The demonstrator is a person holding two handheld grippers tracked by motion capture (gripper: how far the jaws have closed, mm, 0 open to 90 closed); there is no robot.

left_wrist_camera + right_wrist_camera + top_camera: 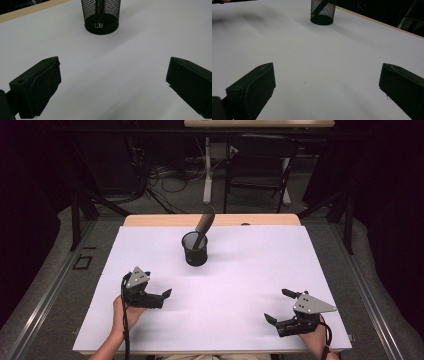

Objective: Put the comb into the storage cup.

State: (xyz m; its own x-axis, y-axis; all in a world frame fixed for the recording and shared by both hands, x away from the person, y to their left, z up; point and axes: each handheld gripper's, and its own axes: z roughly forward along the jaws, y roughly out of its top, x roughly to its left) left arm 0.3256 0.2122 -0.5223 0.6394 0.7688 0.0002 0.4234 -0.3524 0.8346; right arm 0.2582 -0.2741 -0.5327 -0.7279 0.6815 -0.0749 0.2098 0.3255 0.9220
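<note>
While both grippers sit idle near front edge of desk (pixel 250 270), risk stays latent. Left gripper (pixel 167 295) near front-left corner: jaws spread wide, nothing held. Right gripper (pixel 278 305) near front-right corner: jaws wide apart, empty. Black mesh cup (pixel 194 249) stands upright toward back edge, centre, well apart from both. Brown tool (pixel 204 226) leans in cup, upper end overhanging rim toward back. Judgement: cup looks light; sideways nudge or off-axis pull on tool could tip it. Approach from above advised.

White table top (pixel 240 285); behind it folding chair (pixel 260 172) (dark), cables (pixel 167 175)
</note>
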